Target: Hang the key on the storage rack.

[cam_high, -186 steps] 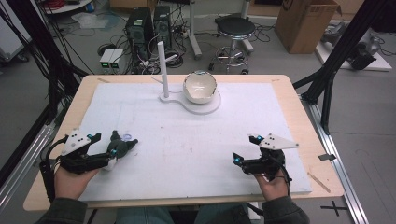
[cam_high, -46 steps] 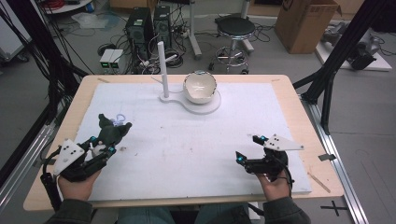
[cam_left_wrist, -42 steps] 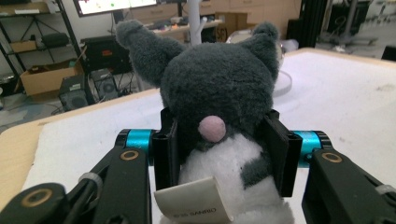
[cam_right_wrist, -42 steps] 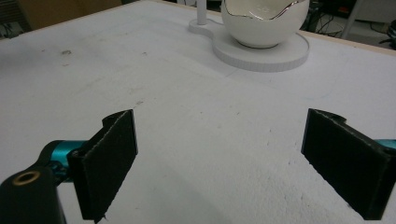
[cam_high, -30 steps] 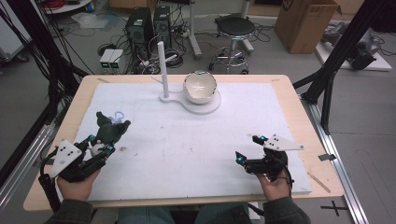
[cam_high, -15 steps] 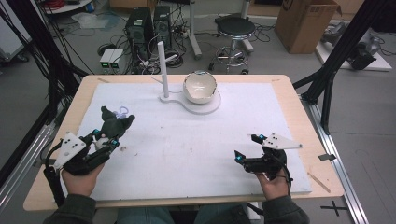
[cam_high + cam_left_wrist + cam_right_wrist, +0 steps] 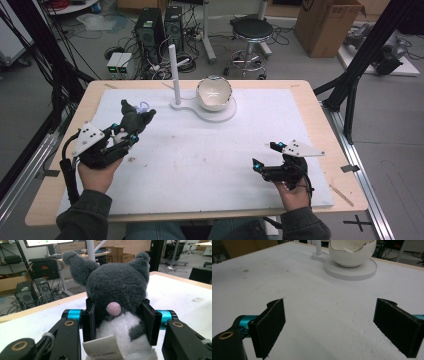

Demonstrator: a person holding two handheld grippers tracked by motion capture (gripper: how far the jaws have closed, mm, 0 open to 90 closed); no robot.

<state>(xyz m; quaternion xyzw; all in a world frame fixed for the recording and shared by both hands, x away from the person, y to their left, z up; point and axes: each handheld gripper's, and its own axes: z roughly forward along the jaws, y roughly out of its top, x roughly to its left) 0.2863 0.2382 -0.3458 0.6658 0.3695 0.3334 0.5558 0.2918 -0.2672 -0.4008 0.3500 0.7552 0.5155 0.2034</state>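
Plush toy (image 7: 115, 300), grey with a white belly and a small pink nose, sits pinched between the black pads (image 7: 88, 317) of the left gripper (image 7: 117, 320); the jaws press in on its body from both sides just below the head, so its long axis runs upright, ears toward twelve o'clock in the left gripper view and the white belly down at six. In the high view the toy (image 7: 132, 117) is at the left part of the white mat (image 7: 210, 165), carried at the tip of the left gripper (image 7: 125, 131), which points toward about one o'clock. From there the egg-shaped white bowl (image 7: 215, 93) on its round white stand (image 7: 224, 112), with a slim white post (image 7: 175, 75) beside it, lies toward two o'clock, well apart; if the toy is meant for that bowl, the left hand (image 7: 95, 175) is the one to take it there. A white tag (image 7: 103, 348) hangs under the belly; its print reads "SANRIO", with smaller letters too blurred to make out. The right gripper (image 7: 272, 160) rests low near the mat's right side, jaws spread wide and holding nothing; its own view looks between the pads (image 7: 270, 322) toward the bowl (image 7: 350, 252) at about one o'clock. A cardboard box (image 7: 325, 25) stands on the floor beyond the table (image 7: 45, 200).
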